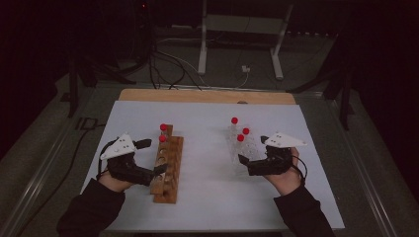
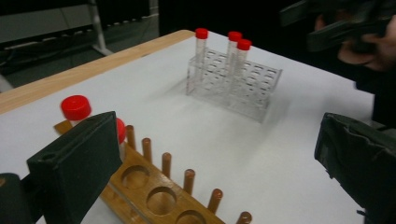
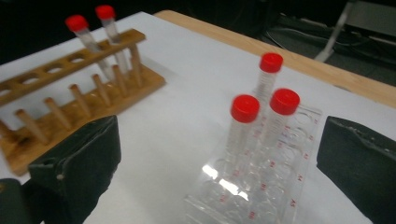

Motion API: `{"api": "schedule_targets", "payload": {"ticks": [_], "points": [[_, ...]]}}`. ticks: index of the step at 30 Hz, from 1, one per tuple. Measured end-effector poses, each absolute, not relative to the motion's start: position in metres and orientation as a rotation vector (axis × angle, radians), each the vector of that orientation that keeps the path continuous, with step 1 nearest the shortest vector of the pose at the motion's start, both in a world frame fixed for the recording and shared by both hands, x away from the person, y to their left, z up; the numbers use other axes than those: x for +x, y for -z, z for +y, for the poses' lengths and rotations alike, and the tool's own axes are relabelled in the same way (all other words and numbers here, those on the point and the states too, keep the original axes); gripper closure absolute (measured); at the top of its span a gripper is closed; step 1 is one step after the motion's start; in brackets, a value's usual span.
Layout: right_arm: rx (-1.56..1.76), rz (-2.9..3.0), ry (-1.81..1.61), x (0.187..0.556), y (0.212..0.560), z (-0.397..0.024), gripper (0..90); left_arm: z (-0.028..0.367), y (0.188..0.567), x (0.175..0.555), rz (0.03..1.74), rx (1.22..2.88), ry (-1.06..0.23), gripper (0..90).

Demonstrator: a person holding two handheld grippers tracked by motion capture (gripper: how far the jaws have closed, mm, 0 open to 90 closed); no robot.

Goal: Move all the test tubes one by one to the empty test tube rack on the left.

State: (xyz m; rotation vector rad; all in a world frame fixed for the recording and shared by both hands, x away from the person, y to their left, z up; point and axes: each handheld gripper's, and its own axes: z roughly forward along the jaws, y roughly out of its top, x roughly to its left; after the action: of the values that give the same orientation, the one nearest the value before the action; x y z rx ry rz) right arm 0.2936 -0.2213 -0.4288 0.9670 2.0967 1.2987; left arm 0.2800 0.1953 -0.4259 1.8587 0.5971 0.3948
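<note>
Left claw [image 1: 152, 156]: released, empty, beside wooden rack [image 1: 168, 165].
Right claw [image 1: 253, 149]: released, facing clear rack [image 1: 243, 148].
Tip: likely centre on nearest tube [image 3: 241, 128], grip below cap.

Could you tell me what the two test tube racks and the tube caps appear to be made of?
Left rack: apparently wood, matte brown, with visible grain, round holes and dowel pegs. Right rack: seemingly clear plastic, perhaps acrylic, glossy; the white tabletop shows through and red markings are printed on it. Red caps: probably moulded plastic, smooth with a slight sheen.
</note>
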Motion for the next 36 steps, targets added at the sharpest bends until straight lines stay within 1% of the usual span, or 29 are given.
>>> {"api": "schedule_targets", "payload": {"ticks": [4,5,6,9,10,11,12,17,20,23,27,30,35,36], "points": [[0.996,2.117,-1.263,0.304,0.439,-0.220,0.1,0.195,0.428,0.280,0.598,1.863,-0.391,1.2],[1.000,2.126,-1.253,0.307,0.442,-0.219,1.5,0.196,0.429,0.281,0.597,1.865,-0.382,1.2],[1.004,2.126,-1.245,0.309,0.444,-0.219,4.9,0.195,0.429,0.281,0.601,1.866,-0.386,1.2],[1.024,2.134,-1.231,0.315,0.450,-0.218,7.8,0.196,0.430,0.281,0.601,1.864,-0.380,1.2],[1.025,2.141,-1.226,0.317,0.453,-0.217,13.0,0.196,0.430,0.281,0.600,1.866,-0.378,1.2],[1.025,2.141,-1.220,0.319,0.455,-0.217,16.1,0.196,0.430,0.281,0.598,1.870,-0.375,1.2],[1.035,2.143,-1.215,0.321,0.456,-0.217,16.9,0.195,0.431,0.281,0.599,1.871,-0.378,1.2],[1.050,2.168,-1.199,0.330,0.463,-0.217,39.0,0.194,0.433,0.282,0.597,1.886,-0.367,1.2],[1.048,2.189,-1.179,0.334,0.466,-0.215,49.0,0.193,0.433,0.282,0.595,1.888,-0.366,1.2],[1.047,2.205,-1.167,0.338,0.468,-0.213,56.2,0.194,0.433,0.282,0.592,1.886,-0.364,1.2],[1.051,2.212,-1.152,0.342,0.469,-0.210,63.5,0.194,0.433,0.281,0.589,1.888,-0.362,1.2],[1.049,2.217,-1.129,0.346,0.470,-0.206,66.0,0.194,0.433,0.281,0.589,1.889,-0.363,1.2],[1.063,2.223,-1.087,0.350,0.473,-0.201,74.2,0.194,0.432,0.282,0.589,1.889,-0.362,1.2],[1.068,2.220,-1.089,0.351,0.473,-0.201,74.4,0.194,0.432,0.282,0.590,1.889,-0.365,1.2]]}}
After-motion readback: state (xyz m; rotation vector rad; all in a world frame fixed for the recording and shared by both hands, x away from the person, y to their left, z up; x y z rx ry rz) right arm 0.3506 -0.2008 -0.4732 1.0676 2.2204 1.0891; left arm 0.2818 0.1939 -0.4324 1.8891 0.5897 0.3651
